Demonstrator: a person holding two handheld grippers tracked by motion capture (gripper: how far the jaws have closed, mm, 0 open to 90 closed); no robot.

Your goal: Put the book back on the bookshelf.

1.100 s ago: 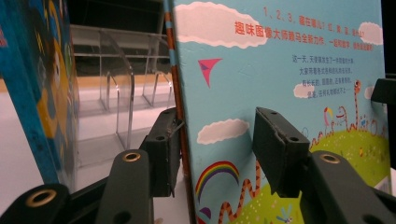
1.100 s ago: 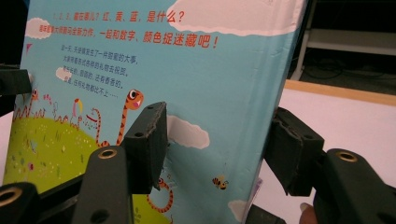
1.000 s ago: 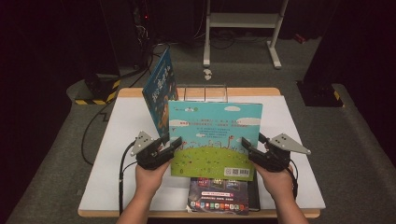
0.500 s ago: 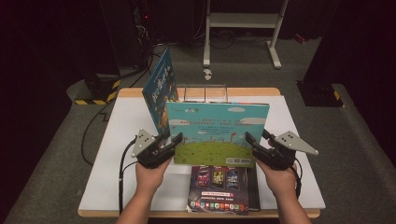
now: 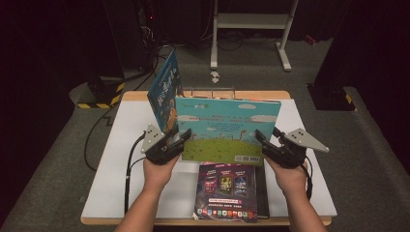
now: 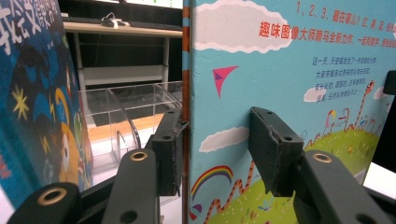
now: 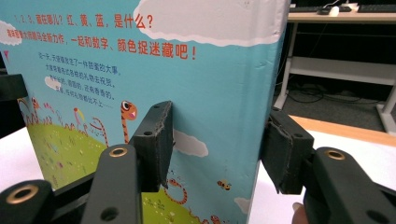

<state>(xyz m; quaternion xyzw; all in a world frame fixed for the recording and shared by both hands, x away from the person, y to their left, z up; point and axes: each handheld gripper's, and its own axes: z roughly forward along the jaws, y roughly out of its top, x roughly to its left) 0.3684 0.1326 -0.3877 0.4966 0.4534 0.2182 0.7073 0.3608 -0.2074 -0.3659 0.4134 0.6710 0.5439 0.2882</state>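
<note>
From the high view, both forearms reach in from the near edge, hands level, each with a hand-held gripper on a lower corner of the picture book [image 5: 227, 128]: the left hand-held gripper [image 5: 178, 140] and the right hand-held gripper [image 5: 263, 145]. The book stands upright above the white worktop [image 5: 121, 159], in front of a leaning blue book [image 5: 164, 92] and beyond a dark book [image 5: 227, 191] lying flat.

In the left gripper view, the jaws are clamped on the book's spine edge, with a clear rack [image 6: 126, 112] behind.

In the right gripper view, the jaws are clamped on the opposite edge.
</note>
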